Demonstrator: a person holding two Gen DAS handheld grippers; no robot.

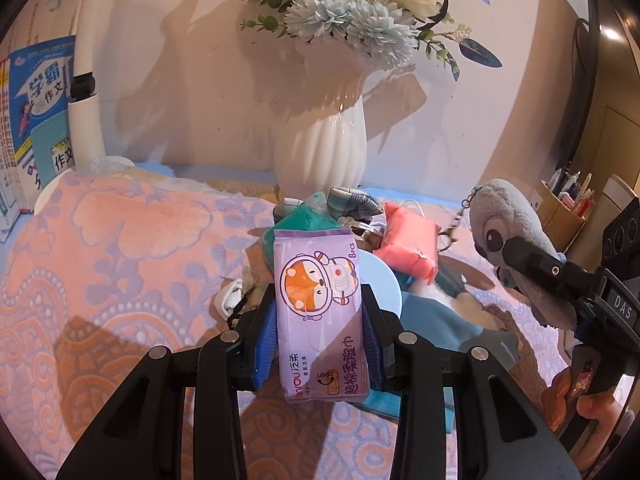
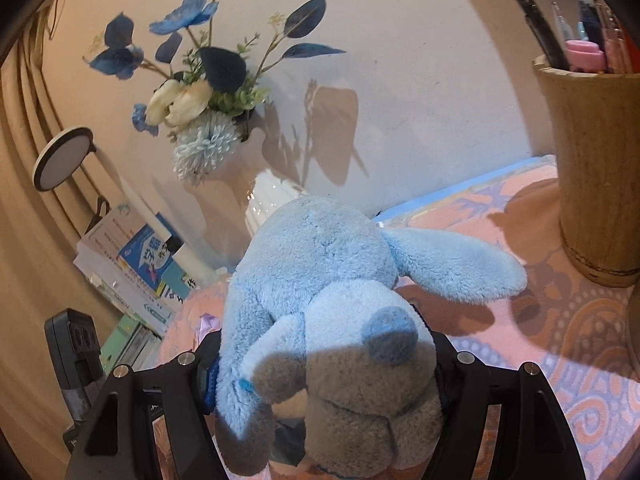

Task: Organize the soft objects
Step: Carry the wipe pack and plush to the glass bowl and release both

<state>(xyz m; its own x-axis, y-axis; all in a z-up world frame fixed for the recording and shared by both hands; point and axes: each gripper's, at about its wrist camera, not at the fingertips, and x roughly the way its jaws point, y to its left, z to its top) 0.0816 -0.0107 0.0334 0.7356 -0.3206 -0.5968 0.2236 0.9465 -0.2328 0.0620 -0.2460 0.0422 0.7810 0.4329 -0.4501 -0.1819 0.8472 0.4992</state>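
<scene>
The blue plush toy (image 2: 320, 320) hides most of the white vase (image 2: 266, 200) behind it; the flowers (image 1: 360, 12) above that vase are cut off.

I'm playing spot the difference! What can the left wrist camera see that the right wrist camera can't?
Only the left wrist view: the left gripper squeezing a purple wipes pack, a pink pouch and a green pouch behind it.

Only the right wrist view: a round mirror, and the toy's blue ear up close.

Both: the plush toy in the right gripper, the vase, flowers, books and pen cup.
</scene>
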